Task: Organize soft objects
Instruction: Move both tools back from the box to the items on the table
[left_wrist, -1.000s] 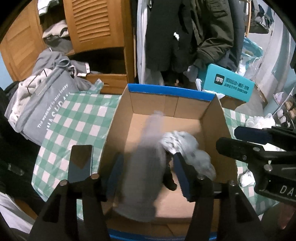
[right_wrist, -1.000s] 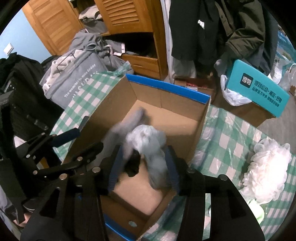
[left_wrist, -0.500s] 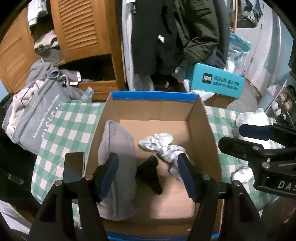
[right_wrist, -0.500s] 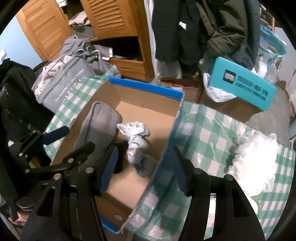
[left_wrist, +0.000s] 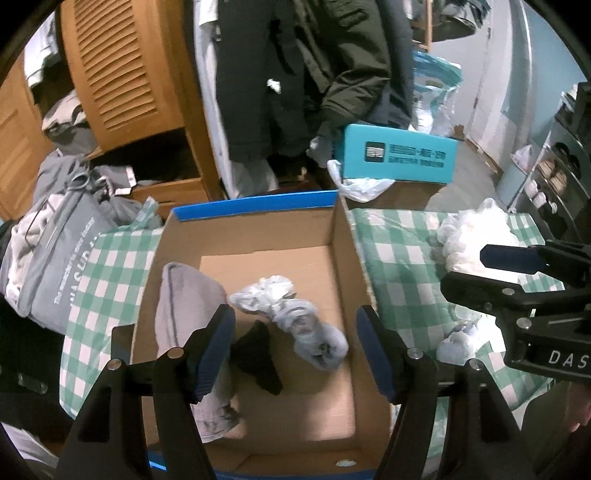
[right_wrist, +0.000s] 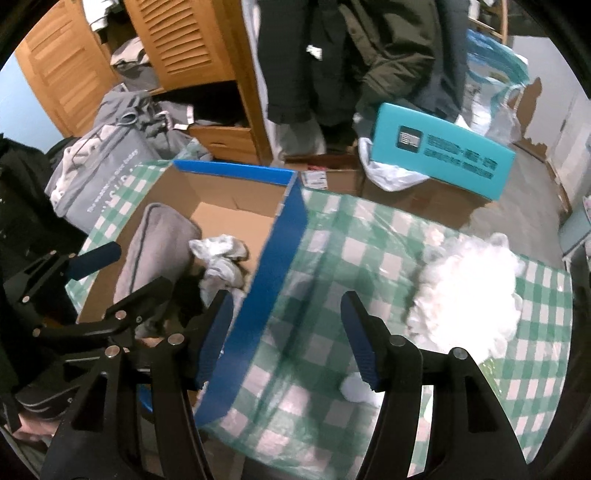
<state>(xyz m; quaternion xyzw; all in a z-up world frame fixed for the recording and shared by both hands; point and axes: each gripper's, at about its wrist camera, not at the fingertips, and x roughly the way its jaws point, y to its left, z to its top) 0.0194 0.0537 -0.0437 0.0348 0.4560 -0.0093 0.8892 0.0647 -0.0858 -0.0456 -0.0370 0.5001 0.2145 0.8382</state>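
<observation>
From the left wrist, we see our left gripper (left_wrist: 295, 347) spread wide and empty over the corrugated cardboard box (left_wrist: 343, 258), where a folded grey knit cloth (left_wrist: 184, 310) lies at 9 o'clock, a crumpled pale sock bundle (left_wrist: 291, 314) at centre and a small black piece (left_wrist: 258, 354) between them. From the right wrist, our right gripper (right_wrist: 286, 339) gapes empty above the glossy green-checked tablecloth (right_wrist: 332, 251), with a fluffy white puff (right_wrist: 469, 291) at 3 o'clock and a small white wad (right_wrist: 354, 387) beside its right finger.

Left gripper (left_wrist: 295, 345), right gripper (right_wrist: 287, 338): jaws apart, empty.

Folded cloth (left_wrist: 184, 295), crumpled rag (left_wrist: 291, 314) inside box (left_wrist: 258, 206); fluffy bundle (right_wrist: 469, 291) right, on tablecloth (right_wrist: 332, 258).
</observation>
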